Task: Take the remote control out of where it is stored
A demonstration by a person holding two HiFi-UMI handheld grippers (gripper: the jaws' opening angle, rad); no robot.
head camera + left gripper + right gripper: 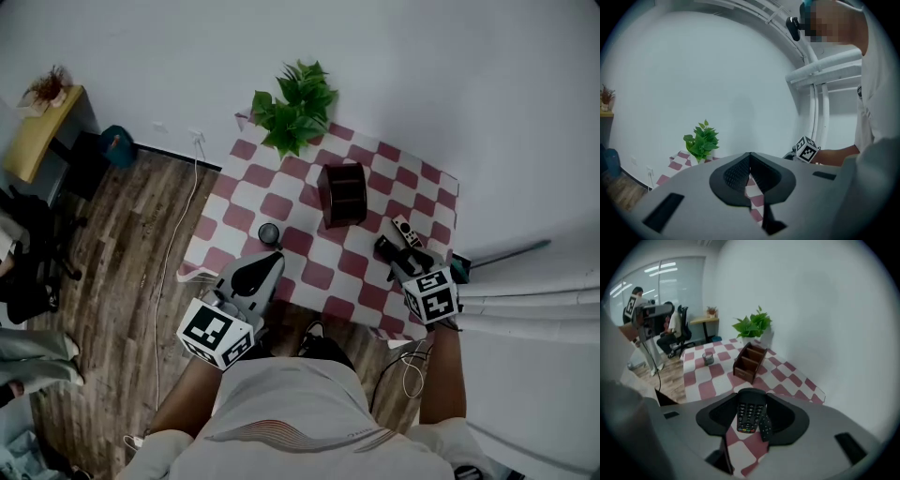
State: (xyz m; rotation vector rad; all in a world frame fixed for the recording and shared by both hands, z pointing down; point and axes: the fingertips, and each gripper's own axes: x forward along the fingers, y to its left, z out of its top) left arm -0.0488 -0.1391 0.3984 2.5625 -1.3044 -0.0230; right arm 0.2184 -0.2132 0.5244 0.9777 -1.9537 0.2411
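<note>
A black remote control stands lengthwise between the jaws of my right gripper, which is shut on it above the checkered table. A smaller dark remote shows just right of it; I cannot tell whether it is held too. In the head view the right gripper hangs over the table's right front part with the black remote at its tip. The dark wooden organizer box stands mid-table. My left gripper is at the front edge, its fingertips together and nothing between them.
A potted plant stands at the table's far corner and a small dark cup sits near the left gripper. A light remote lies close to the right gripper. White curtain folds hang at the right; a cable runs over the wooden floor at the left.
</note>
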